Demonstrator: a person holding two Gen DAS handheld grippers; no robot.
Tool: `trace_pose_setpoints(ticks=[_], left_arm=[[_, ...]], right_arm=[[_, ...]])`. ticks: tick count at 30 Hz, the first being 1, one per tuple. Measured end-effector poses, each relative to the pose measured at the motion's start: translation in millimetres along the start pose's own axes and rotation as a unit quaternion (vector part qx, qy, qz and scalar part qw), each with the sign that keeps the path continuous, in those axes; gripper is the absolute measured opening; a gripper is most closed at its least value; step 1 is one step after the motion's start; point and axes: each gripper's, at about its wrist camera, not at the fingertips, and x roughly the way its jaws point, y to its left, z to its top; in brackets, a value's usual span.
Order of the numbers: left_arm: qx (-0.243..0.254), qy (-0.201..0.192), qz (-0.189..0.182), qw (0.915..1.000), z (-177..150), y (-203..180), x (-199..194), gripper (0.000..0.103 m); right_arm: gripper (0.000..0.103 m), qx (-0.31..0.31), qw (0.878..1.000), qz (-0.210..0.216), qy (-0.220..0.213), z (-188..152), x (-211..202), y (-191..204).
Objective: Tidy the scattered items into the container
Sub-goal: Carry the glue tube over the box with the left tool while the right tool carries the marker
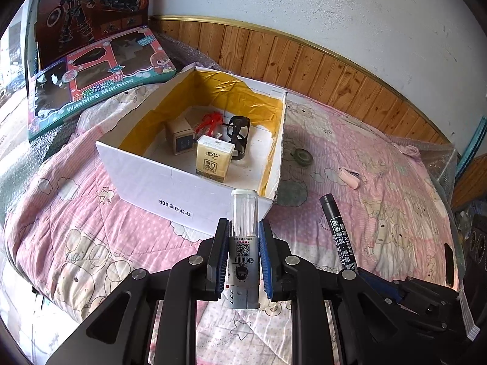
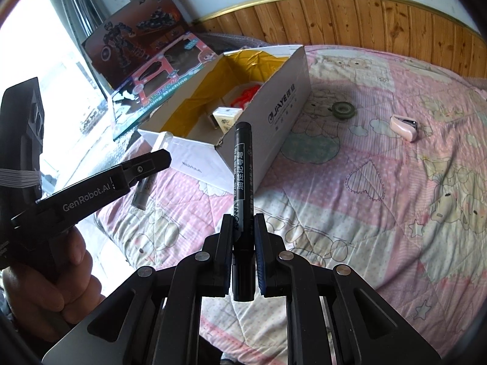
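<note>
Four items at least already lie in the white shoebox (image 1: 170,179): a tissue pack (image 1: 214,159), a small tan box (image 1: 180,137), a red plastic piece (image 1: 210,120) and a black frame-like object (image 1: 239,137), all on the box floor against the yellow lining.

Left gripper (image 1: 243,258): clamped on a grey-and-clear tube (image 1: 243,231), held upright, clear cap end forward, just short of the box's near wall and not yet over the opening.

Right gripper (image 2: 243,255): clamped on a black marker (image 2: 242,176), pointing forward, near the box's front corner, also outside the rim.

Still on the pink quilt (image 2: 350,213), to the right of the box: a dark tape roll (image 2: 342,110) just beside the box wall, and a pink stapler (image 2: 404,126) farther right, well apart from it. Neither touched.

Judgement: task past halfway. Two items in hand await deposit; two remain to be fetched. Toy boxes (image 1: 91,70) behind the shoebox appear to be outside the task
</note>
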Motion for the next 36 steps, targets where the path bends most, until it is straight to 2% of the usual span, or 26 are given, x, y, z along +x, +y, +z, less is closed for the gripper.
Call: trace_pose_setpoints(ticks=[36], left_arm=[[-0.021,-0.034,0.015,0.9991,83.9,55.5,20.4,0.02]], right_arm=[[0.013,-0.034,0.999,0.021,-0.008,106.0,47.2,39.8]])
